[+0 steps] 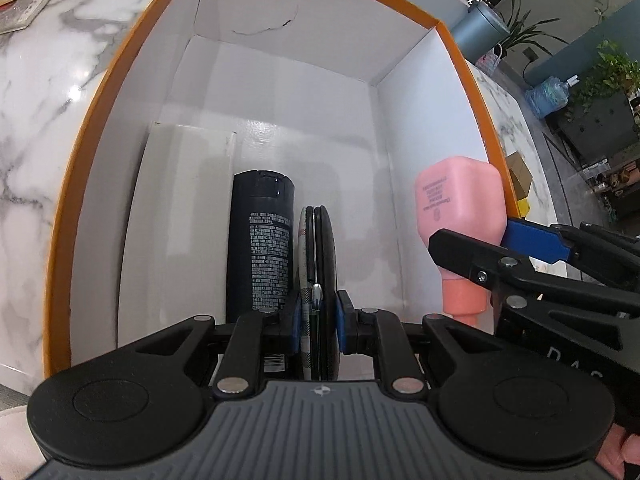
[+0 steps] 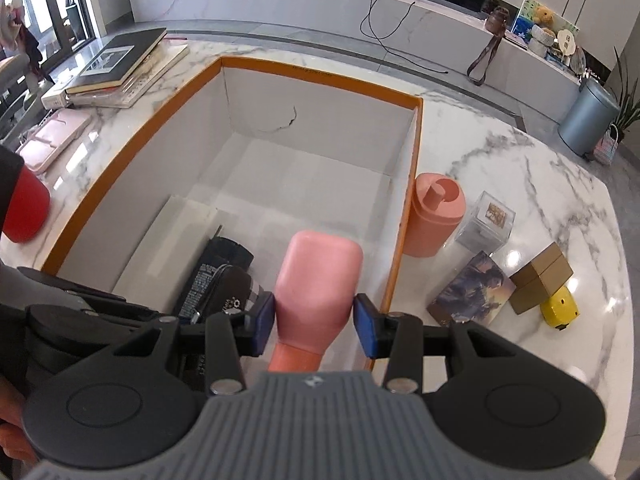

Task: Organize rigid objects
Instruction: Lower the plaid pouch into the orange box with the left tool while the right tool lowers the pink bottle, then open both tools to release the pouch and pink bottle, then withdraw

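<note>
An orange-rimmed white box (image 1: 456,44) stands on the marble table; it also shows in the right wrist view (image 2: 320,76). My left gripper (image 1: 318,322) is shut on a round black compact (image 1: 324,248), held on edge inside the box beside a black spray can (image 1: 260,240) and a flat white box (image 1: 180,208). My right gripper (image 2: 316,328) is shut on a pink bottle (image 2: 320,280), held bottom-forward over the box's right side. The pink bottle (image 1: 456,208) and the right gripper's fingers (image 1: 532,240) also show in the left wrist view.
Right of the box on the table stand a salmon lidded cup (image 2: 434,216), a clear cube (image 2: 486,222), a picture card box (image 2: 472,290), a brown carton (image 2: 540,276) and a yellow object (image 2: 560,308). Books (image 2: 116,64), a pink tray (image 2: 52,140) and a red object (image 2: 24,204) lie left.
</note>
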The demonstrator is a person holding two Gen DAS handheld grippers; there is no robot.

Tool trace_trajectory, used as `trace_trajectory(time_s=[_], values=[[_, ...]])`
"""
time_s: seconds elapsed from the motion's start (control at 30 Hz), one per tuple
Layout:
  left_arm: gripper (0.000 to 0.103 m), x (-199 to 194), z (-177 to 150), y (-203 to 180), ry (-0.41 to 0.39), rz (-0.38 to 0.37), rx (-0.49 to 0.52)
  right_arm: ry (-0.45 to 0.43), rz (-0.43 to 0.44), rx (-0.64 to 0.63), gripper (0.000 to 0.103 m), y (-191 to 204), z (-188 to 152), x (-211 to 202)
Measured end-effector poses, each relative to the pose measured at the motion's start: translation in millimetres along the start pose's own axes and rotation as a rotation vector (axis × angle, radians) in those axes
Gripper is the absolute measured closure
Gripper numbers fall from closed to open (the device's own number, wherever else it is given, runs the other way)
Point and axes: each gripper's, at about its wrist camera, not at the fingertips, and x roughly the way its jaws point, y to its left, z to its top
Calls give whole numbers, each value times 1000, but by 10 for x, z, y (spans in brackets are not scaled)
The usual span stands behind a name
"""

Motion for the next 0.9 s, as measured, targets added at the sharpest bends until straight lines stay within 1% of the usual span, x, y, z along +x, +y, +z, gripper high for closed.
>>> trace_trajectory(time_s=[0.13,0.17,0.23,0.3,0.33,0.37,0.4,0.47,0.5,0.57,0.6,0.67,0.7,0.73,0.8,0.9], values=[[84,-42,6,-56,7,24,33,1,-11,-12,60,11,-3,5],[80,-44,1,-62,6,38,44,2,-13,-14,60,22,-4,2],[78,-95,-12,-103,-3,81,77,4,-13,-21,60,31,-5,-6],[69,-151,-19,-166,-22,145,108,8,-13,-25,60,43,-5,-10],[68,-197,-28,-188,-44,181,124,11,-13,-29,60,53,-8,-8],[68,-242,-30,-193,-62,196,135,15,-14,-38,60,70,-14,-5],[68,-293,-20,-185,-76,197,138,18,-19,-51,60,93,-22,-1],[68,-386,-17,-140,-96,167,129,21,-26,-74,60,127,-36,6],[70,-414,-19,-116,-102,159,129,28,-26,-93,60,157,-48,18],[71,-437,-27,-134,-118,177,137,50,-22,-114,60,198,-69,49],[71,-464,-38,-128,-124,172,144,67,-20,-125,60,218,-86,79],[71,-453,-37,-152,-119,155,144,75,-31,-168,61,284,-121,108],[71,-429,-32,-173,-118,154,144,78,-38,-174,66,299,-132,110],[71,-422,-38,-176,-116,156,147,77,-47,-177,69,304,-134,110],[71,-384,-35,-222,-111,158,147,79,-58,-176,70,283,-131,110],[71,-375,-36,-244,-107,161,147,76,-50,-166,70,246,-122,89]])
